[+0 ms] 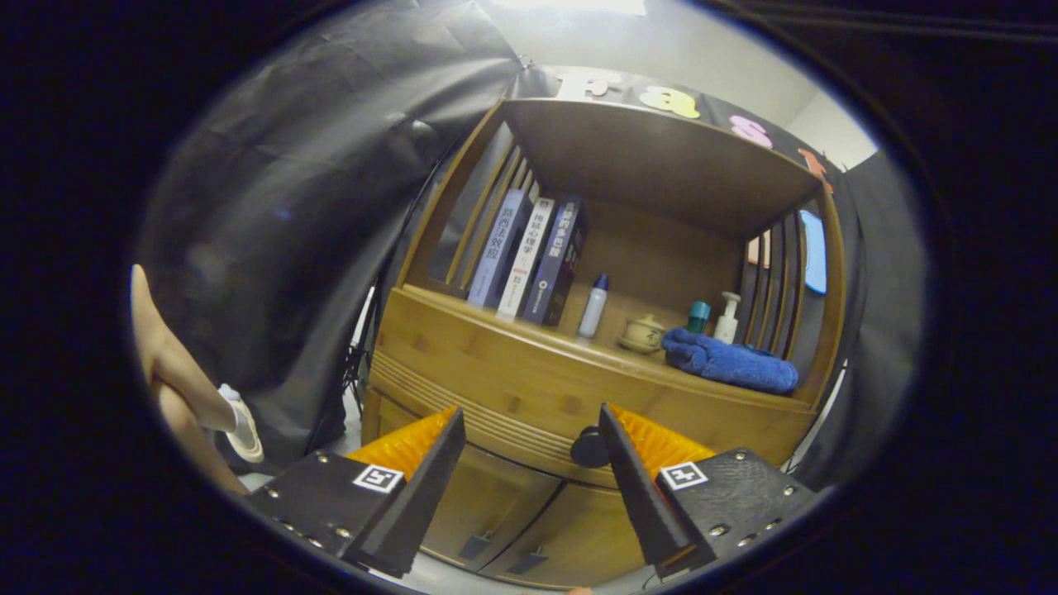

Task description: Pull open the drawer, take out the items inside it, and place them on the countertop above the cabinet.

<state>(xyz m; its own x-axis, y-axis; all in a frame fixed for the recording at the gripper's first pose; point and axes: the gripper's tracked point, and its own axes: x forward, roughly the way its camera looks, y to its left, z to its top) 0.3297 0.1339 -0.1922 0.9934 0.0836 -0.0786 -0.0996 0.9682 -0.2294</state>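
1. We found the gripper [529, 421] facing a wooden cabinet [496, 364], its fingers [434, 463] spread wide and holding nothing.
2. The drawer [529, 413] sat shut just ahead of the fingers, so whatever lay inside it was hidden from us; its dark round knob [588, 448] was half covered by the right finger's tip.
3. On the counter [463, 310] above the drawer stood three books [529, 260], a white bottle with a blue cap [593, 306], a small lidded cup [643, 333], a teal-topped bottle [698, 316], a pump bottle [727, 318] and a folded blue towel [731, 364], which covered the bases of the two bottles behind it.
4. Below the drawer, two cabinet doors [529, 521] were partly blocked by the fingers.
5. Left of the fingers, a person's leg and pale shoe [240, 426] were cut off, well apart from the cabinet.
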